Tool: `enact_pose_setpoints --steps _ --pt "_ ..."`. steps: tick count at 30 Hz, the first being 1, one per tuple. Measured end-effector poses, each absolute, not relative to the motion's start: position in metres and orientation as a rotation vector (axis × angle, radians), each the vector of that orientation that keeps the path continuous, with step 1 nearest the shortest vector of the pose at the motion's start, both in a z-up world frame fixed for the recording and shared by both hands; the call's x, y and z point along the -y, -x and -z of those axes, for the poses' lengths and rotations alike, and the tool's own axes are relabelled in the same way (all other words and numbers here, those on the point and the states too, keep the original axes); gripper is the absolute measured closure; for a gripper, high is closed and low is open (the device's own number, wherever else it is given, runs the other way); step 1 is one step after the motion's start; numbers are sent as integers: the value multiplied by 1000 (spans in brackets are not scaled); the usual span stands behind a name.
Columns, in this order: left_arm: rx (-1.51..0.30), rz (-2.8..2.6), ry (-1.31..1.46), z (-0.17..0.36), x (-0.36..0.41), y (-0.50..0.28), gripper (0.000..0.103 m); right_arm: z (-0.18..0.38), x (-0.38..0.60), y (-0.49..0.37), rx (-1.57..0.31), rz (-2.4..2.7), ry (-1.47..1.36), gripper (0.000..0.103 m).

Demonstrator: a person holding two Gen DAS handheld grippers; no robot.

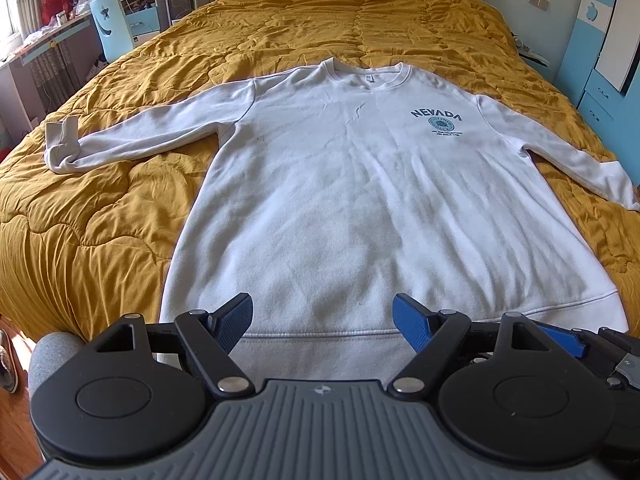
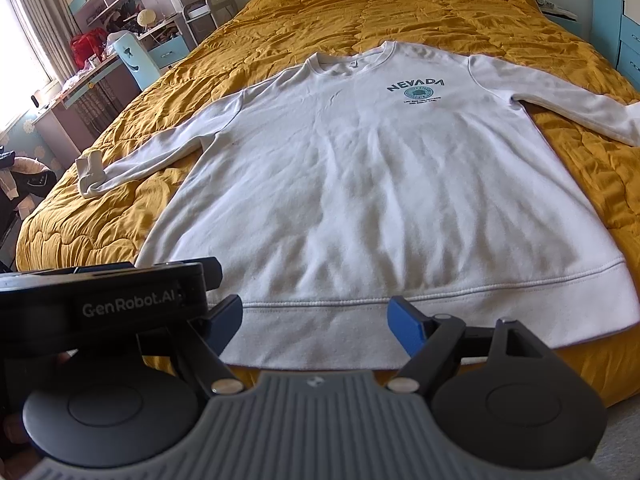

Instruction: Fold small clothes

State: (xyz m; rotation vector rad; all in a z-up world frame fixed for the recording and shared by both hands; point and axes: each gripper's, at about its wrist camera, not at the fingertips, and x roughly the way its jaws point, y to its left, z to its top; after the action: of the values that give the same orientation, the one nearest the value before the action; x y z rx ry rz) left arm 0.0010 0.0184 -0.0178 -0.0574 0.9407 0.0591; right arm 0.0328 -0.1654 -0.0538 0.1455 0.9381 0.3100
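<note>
On yellow quilt (image 1: pixel 120 216) lay white sweatshirt (image 1: pixel 360 208), right cuff cut off; left gripper (image 1: pixel 323 322), right gripper (image 2: pixel 316 322) gaped wide, empty.

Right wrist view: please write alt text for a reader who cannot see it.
A white sweatshirt printed "NEVADA" lies flat, front up, sleeves spread, on a mustard quilt. The open right gripper hovers at its hem, holding nothing, with the left gripper beside it.
</note>
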Motion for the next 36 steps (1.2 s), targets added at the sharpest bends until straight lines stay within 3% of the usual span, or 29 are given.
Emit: enact_pose_setpoints --steps 19,27,36 --pt "-963 -122 61 31 -65 -24 10 64 118 -65 -1006 -302 -57 28" --pt "-831 -382 187 27 -190 -68 10 76 105 -86 -1035 -305 -68 28" --pt "-725 -816 166 68 -341 -152 10 88 101 -98 -1066 -277 -31 28"
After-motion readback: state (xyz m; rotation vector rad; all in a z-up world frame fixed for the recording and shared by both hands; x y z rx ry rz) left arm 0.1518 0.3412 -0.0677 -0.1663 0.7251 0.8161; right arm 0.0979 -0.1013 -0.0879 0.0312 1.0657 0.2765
